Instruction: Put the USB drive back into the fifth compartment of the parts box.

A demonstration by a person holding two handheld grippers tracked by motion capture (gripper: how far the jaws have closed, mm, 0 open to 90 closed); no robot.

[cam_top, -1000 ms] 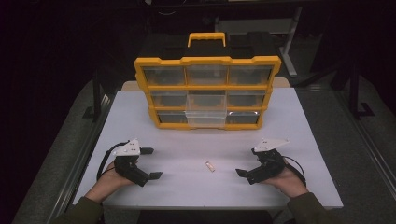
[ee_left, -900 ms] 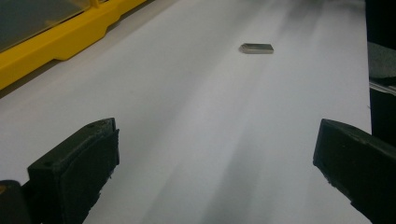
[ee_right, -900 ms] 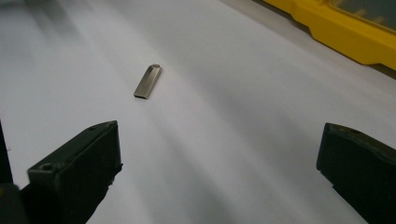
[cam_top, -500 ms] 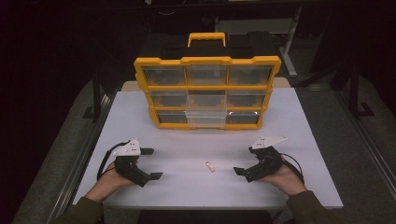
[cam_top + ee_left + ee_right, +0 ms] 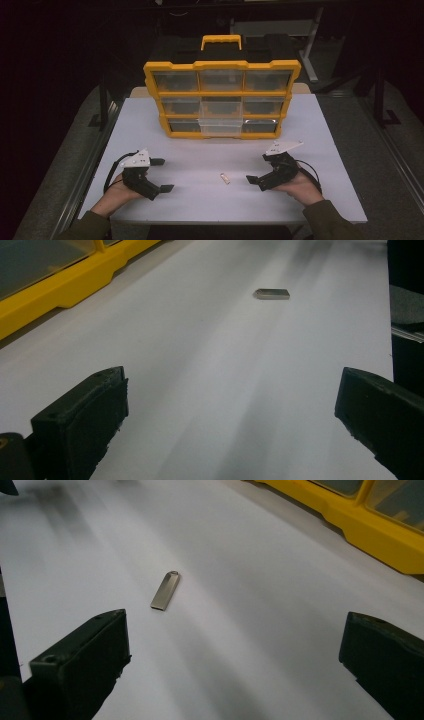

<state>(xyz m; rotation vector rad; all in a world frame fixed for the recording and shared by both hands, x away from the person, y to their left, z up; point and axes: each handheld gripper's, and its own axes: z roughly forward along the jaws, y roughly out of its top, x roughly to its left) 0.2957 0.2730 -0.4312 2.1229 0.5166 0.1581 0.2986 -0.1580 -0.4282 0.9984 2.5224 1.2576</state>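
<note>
The slim silver metal USB stick [image 5: 165, 590] lies at eleven o'clock from my right gripper [image 5: 258, 174], long axis pointing away; jaws wide apart, empty, nearer than my left gripper [image 5: 161, 175], likewise spread and empty.

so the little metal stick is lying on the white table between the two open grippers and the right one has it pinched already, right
Not pinched. The right gripper is open beside the metal stick, apart from it, as the right gripper view shows. The rest holds: it lies on the white table, with the left gripper open too.
</note>
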